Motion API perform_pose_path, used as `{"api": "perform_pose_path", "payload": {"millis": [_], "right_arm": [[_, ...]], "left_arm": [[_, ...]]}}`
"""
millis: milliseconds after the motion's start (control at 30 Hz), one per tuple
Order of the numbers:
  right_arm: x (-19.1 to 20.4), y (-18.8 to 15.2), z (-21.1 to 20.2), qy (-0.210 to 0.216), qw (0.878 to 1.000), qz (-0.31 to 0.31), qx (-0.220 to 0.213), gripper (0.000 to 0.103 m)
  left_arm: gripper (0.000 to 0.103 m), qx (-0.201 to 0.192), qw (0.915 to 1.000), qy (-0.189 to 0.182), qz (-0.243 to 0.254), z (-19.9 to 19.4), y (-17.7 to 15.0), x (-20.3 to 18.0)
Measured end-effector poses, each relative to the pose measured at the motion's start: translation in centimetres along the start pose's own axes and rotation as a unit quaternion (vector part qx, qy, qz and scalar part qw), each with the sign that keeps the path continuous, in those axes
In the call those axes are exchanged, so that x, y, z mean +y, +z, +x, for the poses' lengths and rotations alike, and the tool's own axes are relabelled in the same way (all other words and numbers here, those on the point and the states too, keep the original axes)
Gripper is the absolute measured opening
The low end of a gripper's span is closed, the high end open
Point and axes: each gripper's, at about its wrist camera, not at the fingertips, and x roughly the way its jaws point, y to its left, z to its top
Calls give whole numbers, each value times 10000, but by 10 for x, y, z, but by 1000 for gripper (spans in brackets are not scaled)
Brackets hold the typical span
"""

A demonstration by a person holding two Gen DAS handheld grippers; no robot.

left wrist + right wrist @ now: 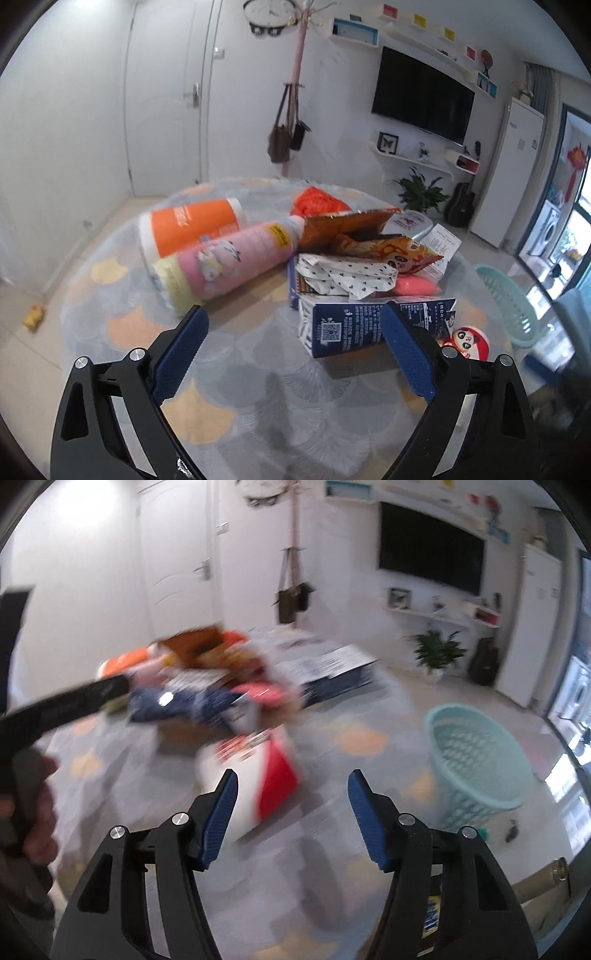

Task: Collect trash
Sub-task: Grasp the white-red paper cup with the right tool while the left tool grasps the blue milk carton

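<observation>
Your left gripper [293, 326] hangs spread and empty over the table [236, 387] with the blue carton [347, 326] at its right finger, your right gripper [291, 794] released beside the red-and-white pack [266, 775], teal basket [476, 764] far right.

Left tool [291, 319] wide apart above table [258, 387]; blue carton [354, 326] between fingers, untouched.
</observation>
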Motion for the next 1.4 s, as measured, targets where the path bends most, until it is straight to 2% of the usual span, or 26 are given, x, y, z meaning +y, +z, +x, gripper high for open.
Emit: {"api": "perform_pose_path", "payload": {"millis": [133,267,367,500,533,600,633,700,767,833,900,967,1033,1100,1167,1233,1300,1400], "right_arm": [[15,-9,16,185,9994,-106,281,60],[5,-12,26,221,9985,45,504,60],[-14,-9,29,25,9987,219,458,60],[-40,-4,32,-338,9975,456,427,60],[-45,-3,35,-349,9971,497,459,60],[-55,-2,37,-342,9963,605,515,60],[-57,-1,37,-318,9963,619,514,60],[-57,0,34,-266,9967,606,471,60],[-55,0,33,-212,9972,556,453,60],[-54,1,33,-138,9975,526,450,60],[-55,4,32,-1,9977,501,449,60],[-58,9,31,190,9973,558,438,60],[-62,18,31,219,9971,608,403,60],[-65,27,32,274,9970,594,409,61],[-62,33,31,448,9965,554,435,61],[-54,32,30,683,9951,488,531,66],[-49,25,34,974,9912,563,703,72],[-46,16,47,1106,9871,703,920,73]], "left_arm": [[83,287,9993,-248,-41,16,-3,-1],[73,449,9970,-623,-37,21,-7,-8],[68,589,9942,-899,28,22,-16,-14],[67,736,9915,-1052,230,16,-31,-25],[68,712,9920,-1000,284,14,-33,-27],[80,486,9958,-585,515,7,-34,-31],[83,362,9964,-391,652,5,-32,-32],[85,214,9949,-124,978,3,-24,-36],[87,171,9875,-73,1563,11,-11,-45],[87,304,9731,-177,2278,25,-3,-56],[87,464,9594,-220,2774,37,2,-66],[80,618,9526,-289,2964,47,5,-69],[79,702,9466,-275,3134,56,7,-74],[66,747,9436,-265,3214,60,7,-76],[62,790,9434,-248,3211,61,5,-77],[54,758,9457,-346,3142,52,-1,-76],[46,852,9533,-612,2832,45,-1,-69],[42,855,9626,-707,2473,28,-10,-63]]}}
